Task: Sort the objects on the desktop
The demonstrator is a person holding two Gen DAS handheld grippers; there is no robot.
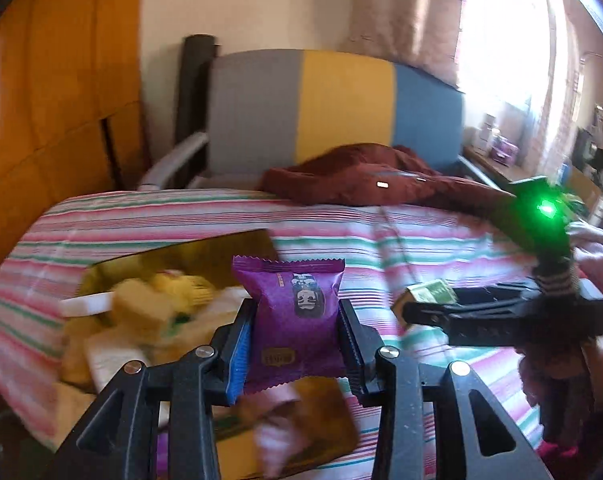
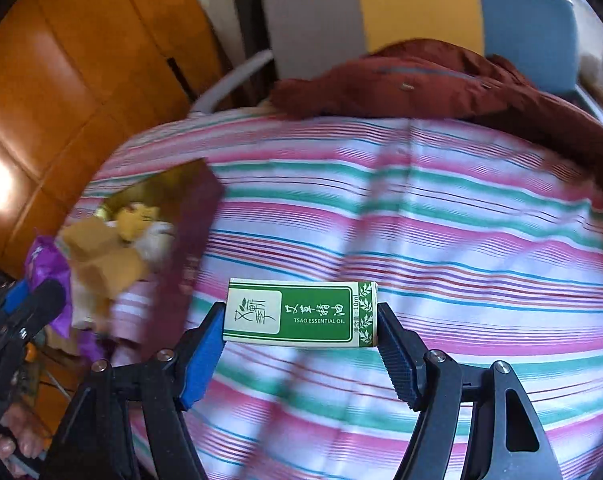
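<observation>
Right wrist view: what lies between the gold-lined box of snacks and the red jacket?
Only bare striped bedsheet separates the gold-lined box from the red jacket; the right wrist view shows it.

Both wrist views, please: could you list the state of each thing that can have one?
Left gripper: shut on the purple snack packet, held upright.
Right gripper: shut on the green oil box, held lengthwise.
Gold box: open, holding snacks.
Red jacket: crumpled on the striped sheet.
</observation>
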